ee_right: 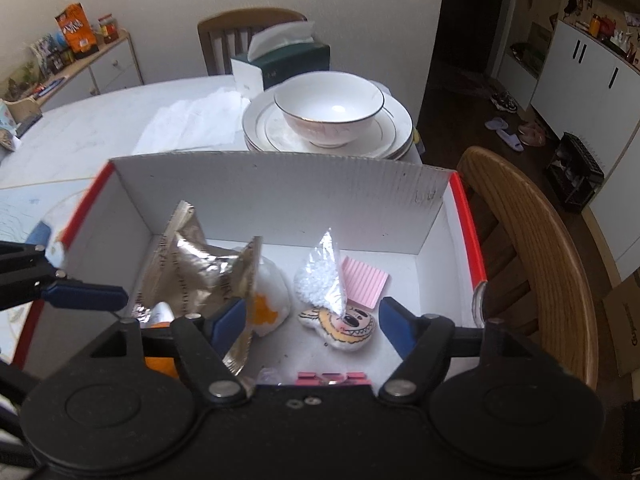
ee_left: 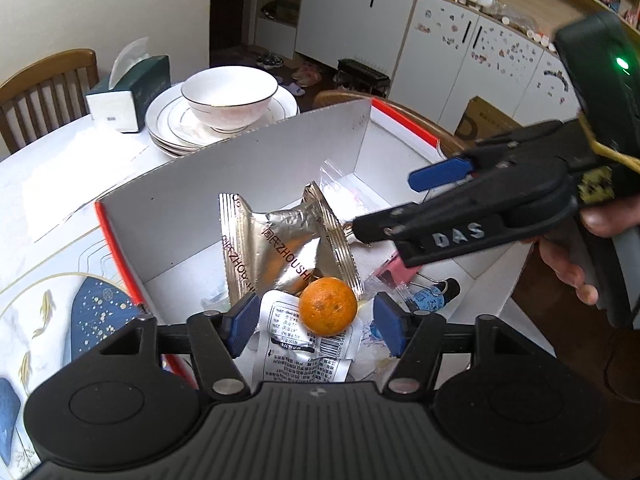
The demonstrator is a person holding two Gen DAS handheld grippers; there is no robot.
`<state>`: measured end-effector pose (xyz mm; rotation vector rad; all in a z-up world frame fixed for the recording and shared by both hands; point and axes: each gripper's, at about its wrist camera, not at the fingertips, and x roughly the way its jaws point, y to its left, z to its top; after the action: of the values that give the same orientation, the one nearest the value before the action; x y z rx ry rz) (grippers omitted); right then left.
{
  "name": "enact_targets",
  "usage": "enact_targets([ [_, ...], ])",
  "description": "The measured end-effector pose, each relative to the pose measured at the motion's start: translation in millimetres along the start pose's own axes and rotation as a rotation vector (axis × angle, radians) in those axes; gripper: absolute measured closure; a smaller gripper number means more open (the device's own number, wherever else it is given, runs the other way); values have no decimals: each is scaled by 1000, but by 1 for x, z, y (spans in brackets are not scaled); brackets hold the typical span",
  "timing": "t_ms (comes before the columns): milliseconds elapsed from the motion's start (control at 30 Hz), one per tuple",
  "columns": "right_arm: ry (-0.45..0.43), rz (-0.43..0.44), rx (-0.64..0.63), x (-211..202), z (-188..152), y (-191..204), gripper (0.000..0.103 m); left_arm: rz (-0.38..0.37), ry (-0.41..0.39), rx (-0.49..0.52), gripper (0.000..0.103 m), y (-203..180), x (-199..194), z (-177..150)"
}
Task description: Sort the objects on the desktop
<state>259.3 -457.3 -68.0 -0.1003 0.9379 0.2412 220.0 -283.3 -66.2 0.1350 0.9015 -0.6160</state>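
Over the cardboard box (ee_right: 280,196), both the left gripper (ee_left: 316,322) and right gripper (ee_right: 308,322) gape, apparently empty, above an orange (ee_left: 328,306).

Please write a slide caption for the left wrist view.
Open left claw above an orange in the box.

white box (ee_right: 280,196) red-edged; orange tangerine (ee_left: 328,306); silver foil packet (ee_left: 276,252); pink striped notepad (ee_right: 366,282); blue gripper pads (ee_left: 244,322).

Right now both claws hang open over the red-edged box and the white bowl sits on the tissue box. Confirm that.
Not quite. The white bowl sits on the stack of plates, with the tissue box behind it; the right wrist view shows this. The rest holds: the left claw and right claw are open over the red-edged box.
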Motion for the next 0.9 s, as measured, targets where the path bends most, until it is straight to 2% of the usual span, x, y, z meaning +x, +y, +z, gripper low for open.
enact_targets([
  [133,-37,12,-1,-16,-7,3,29,1,-19,-12,37,1,-7,-3],
  [267,-74,30,18,-30,-14,4,27,10,-43,-23,25,0,-16,-4],
  [533,-182,47,35,-59,-31,9,23,28,-87,-51,17,1,-37,-8],
  [667,-218,57,32,-70,-40,16,22,29,-112,-71,0,6,-47,-12],
  [900,-261,68,44,-86,-52,30,20,32,-161,-86,0,11,-67,-21],
])
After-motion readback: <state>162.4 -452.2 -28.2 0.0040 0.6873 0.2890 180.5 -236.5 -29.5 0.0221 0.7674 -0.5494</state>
